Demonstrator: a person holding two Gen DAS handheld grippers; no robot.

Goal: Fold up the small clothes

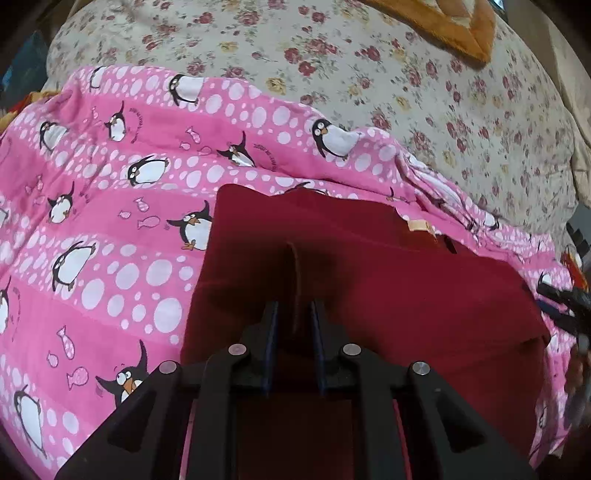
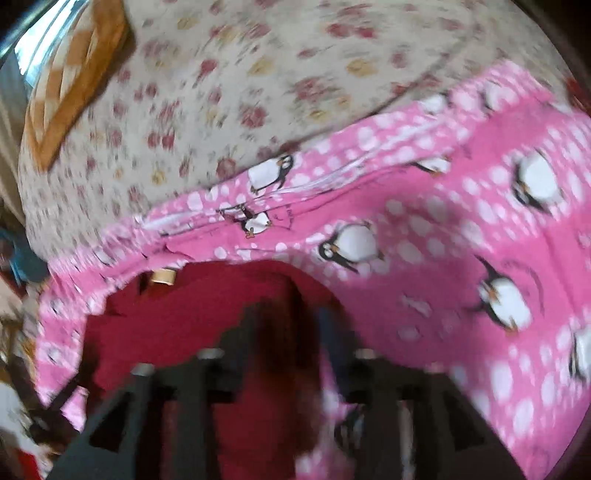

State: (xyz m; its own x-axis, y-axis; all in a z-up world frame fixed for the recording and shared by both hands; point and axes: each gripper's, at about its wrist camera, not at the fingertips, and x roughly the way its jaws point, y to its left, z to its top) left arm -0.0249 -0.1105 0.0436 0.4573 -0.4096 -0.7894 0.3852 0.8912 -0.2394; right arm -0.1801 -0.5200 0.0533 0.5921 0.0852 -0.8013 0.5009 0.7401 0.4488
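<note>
A dark red garment (image 1: pixel 369 280) lies on a pink penguin-print blanket (image 1: pixel 110 206). A pale label (image 1: pixel 419 226) shows near its far edge. My left gripper (image 1: pixel 294 310) is shut on a raised ridge of the red cloth between its fingers. In the blurred right wrist view, my right gripper (image 2: pixel 286 317) is shut on the red garment (image 2: pixel 192 317) at its edge beside the pink blanket (image 2: pixel 443 236); the label (image 2: pixel 162 276) lies to its left. The right gripper also shows at the right edge of the left wrist view (image 1: pixel 565 306).
A cream floral bedsheet (image 1: pixel 332 59) spreads beyond the blanket. An orange and white cushion (image 1: pixel 443 22) lies at the far side, and shows in the right wrist view (image 2: pixel 74 81) at upper left. Clutter sits at the bed's edges.
</note>
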